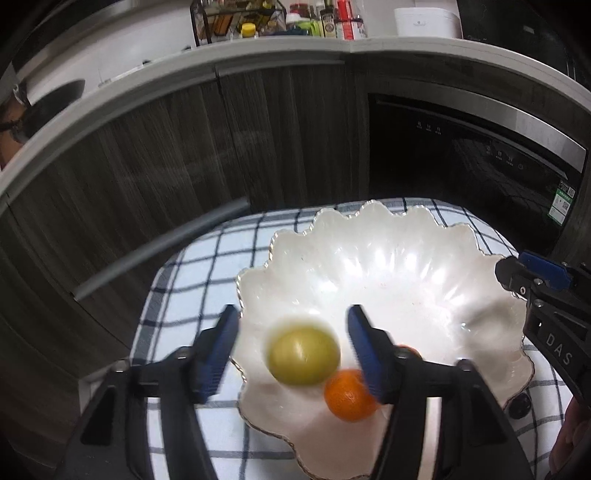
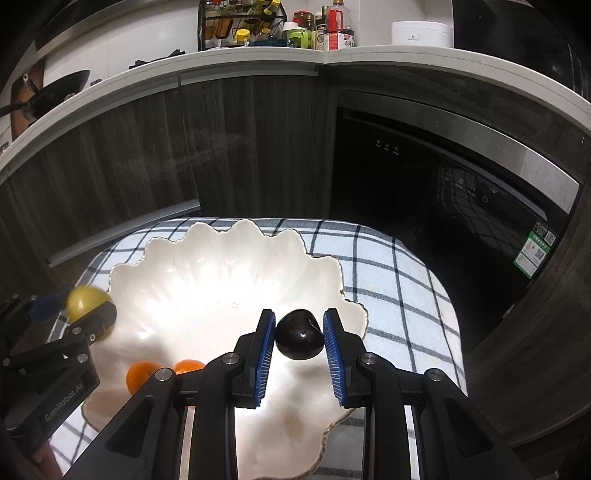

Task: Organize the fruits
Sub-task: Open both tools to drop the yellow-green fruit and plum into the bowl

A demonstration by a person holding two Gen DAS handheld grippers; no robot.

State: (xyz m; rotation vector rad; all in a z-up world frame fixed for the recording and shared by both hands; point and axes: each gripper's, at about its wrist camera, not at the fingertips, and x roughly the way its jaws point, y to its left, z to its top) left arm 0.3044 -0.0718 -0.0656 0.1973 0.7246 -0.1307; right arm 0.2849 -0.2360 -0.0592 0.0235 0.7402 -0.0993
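Observation:
A white scalloped bowl (image 1: 399, 258) sits on a blue-checked cloth; it also shows in the right wrist view (image 2: 207, 266). My left gripper (image 1: 291, 332) is open over the bowl's left side, and a blurred yellow-green fruit (image 1: 303, 355) lies between its jaws without touching the pads. An orange tangerine (image 1: 349, 395) rests in the bowl beside it. My right gripper (image 2: 300, 326) is shut on a dark plum (image 2: 298, 334) above the bowl's right part. Two tangerines (image 2: 138, 376) show in the right wrist view.
The checked cloth (image 2: 399, 295) covers a small table. Dark wood cabinets (image 1: 184, 147) and a black oven (image 2: 443, 206) stand behind. A counter above carries bottles and a white cooker (image 2: 421, 33).

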